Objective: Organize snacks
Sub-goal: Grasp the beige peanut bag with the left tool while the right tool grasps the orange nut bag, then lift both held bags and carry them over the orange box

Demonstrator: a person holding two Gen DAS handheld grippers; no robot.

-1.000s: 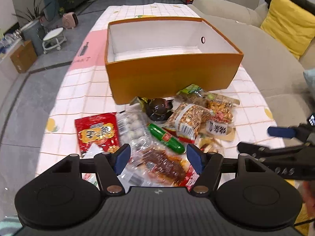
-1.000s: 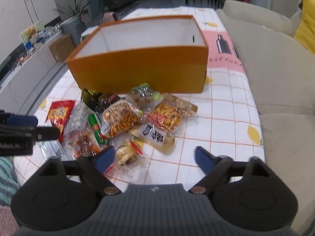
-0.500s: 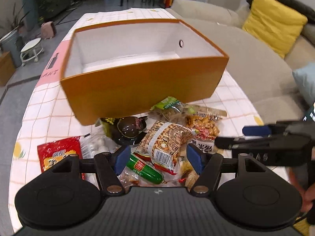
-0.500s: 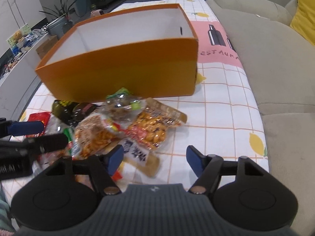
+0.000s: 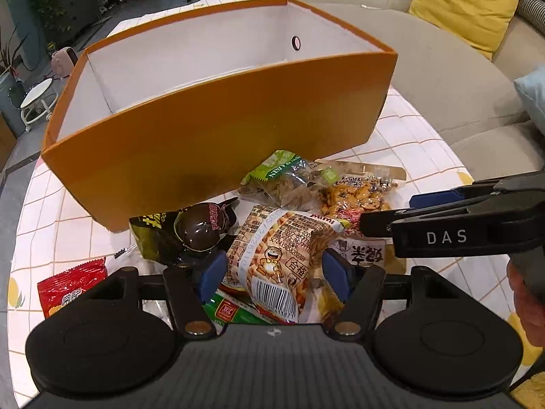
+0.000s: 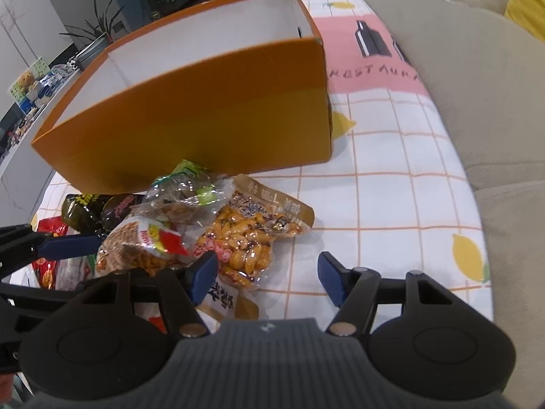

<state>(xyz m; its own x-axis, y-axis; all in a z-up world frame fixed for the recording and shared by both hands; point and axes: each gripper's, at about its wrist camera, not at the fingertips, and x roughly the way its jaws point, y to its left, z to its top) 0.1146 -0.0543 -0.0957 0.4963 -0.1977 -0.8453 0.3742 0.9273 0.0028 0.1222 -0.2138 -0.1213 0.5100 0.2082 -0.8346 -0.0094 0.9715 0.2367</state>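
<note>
Lower the left gripper point(image 5: 270, 272) squarely and close across the waist of the crinkly plastic cracker packet with a barcode point(image 5: 279, 259), clear of the neighbouring bags. Its jaws stand apart, straddling that packet, which lies atop the pile just before the empty orange cardboard box point(image 5: 218, 136). The right gripper point(image 6: 267, 274) is likewise spread, holding nothing, over the clear bag of orange peanuts point(image 6: 245, 238).
</note>
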